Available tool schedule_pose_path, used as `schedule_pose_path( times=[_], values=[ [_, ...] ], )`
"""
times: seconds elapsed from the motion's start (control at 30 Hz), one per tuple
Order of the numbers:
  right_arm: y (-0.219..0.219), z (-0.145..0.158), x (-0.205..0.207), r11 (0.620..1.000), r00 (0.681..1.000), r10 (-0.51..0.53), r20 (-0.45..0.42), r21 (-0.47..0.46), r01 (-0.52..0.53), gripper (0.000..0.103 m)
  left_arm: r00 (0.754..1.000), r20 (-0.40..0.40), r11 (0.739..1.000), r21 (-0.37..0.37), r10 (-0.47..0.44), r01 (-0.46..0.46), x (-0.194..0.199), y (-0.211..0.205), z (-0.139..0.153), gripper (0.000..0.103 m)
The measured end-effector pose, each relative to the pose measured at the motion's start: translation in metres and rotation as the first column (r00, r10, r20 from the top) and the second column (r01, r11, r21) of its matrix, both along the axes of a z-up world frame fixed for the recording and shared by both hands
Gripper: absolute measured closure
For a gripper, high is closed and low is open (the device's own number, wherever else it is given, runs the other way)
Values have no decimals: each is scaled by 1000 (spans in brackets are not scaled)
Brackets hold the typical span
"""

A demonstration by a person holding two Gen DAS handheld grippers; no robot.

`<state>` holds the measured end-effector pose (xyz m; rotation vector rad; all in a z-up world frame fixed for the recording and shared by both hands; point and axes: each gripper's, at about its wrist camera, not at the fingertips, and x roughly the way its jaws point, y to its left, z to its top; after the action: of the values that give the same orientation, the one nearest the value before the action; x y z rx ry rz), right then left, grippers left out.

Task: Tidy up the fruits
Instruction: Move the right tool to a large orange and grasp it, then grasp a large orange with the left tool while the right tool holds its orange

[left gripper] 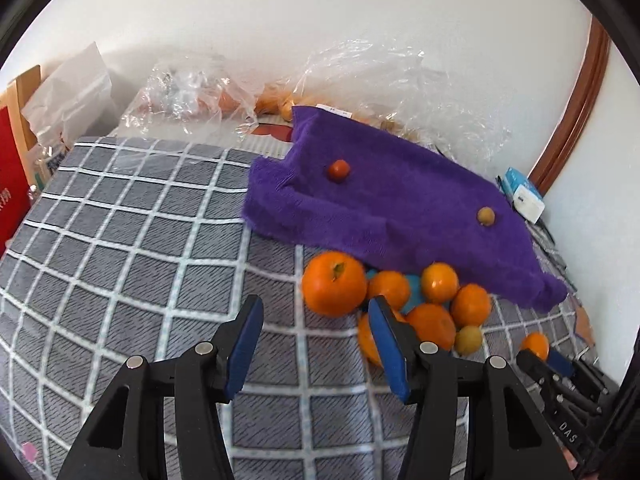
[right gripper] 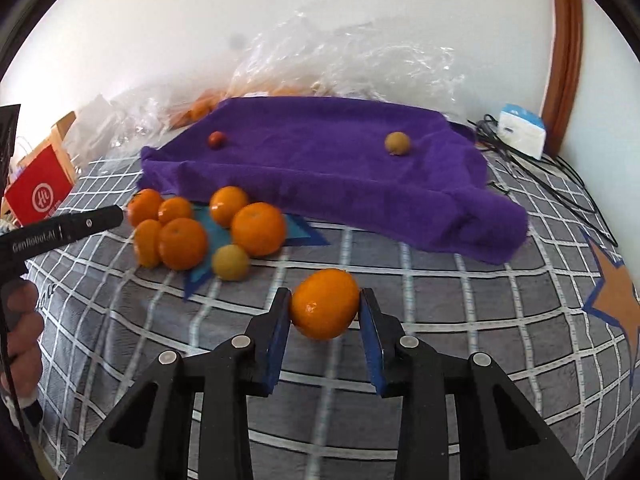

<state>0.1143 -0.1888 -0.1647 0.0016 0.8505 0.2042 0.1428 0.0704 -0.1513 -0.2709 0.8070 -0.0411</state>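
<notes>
Now: checked grey cover (right gripper: 460, 300); purple towel (right gripper: 340, 168); white wall (right gripper: 200, 20) | right gripper (right gripper: 325, 316) clamps orange (right gripper: 325, 305); left gripper (left gripper: 316, 332) spread apart

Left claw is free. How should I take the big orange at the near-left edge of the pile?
Grip the big orange across its widest middle, coming from the open blanket side at its left and front; the other oranges crowd its right. Its stem faces up, so the round flanks are free. The left claw is open; the right claw holds another orange.
</notes>
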Motion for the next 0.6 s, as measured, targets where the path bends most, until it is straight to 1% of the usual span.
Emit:
schedule_pose_path(
  times=[0.17, 0.23, 0.37, 0.43, 0.47, 0.6],
  values=[
    [-17, -10, 6, 999, 1000, -28, -15, 26, 28, 69, 998, -50, 998, -48, 26, -29, 23, -3, -12, 51],
    [-21, -9, 6, 998, 1000, -26, -16, 57, 27, 69, 996, -73, 997, -59, 43, -47, 29, -4, -16, 52],
    [-21, -12, 7, 997, 999, -21, -35, 76, 23, 69, 994, -88, 995, -69, 67, -73, 35, -6, -21, 53],
    [-22, -12, 6, 995, 999, 5, -38, 105, -1, 69, 995, -80, 995, -69, 66, -72, 36, -8, -22, 58],
    [-22, -12, 7, 994, 999, 9, -38, 108, -5, 69, 995, -74, 995, -73, 60, -65, 36, -9, -22, 62],
    [-27, -14, 9, 989, 999, 2, -54, 145, 6, 69, 995, -88, 996, -62, 56, -61, 32, -8, -18, 63]
  ],
)
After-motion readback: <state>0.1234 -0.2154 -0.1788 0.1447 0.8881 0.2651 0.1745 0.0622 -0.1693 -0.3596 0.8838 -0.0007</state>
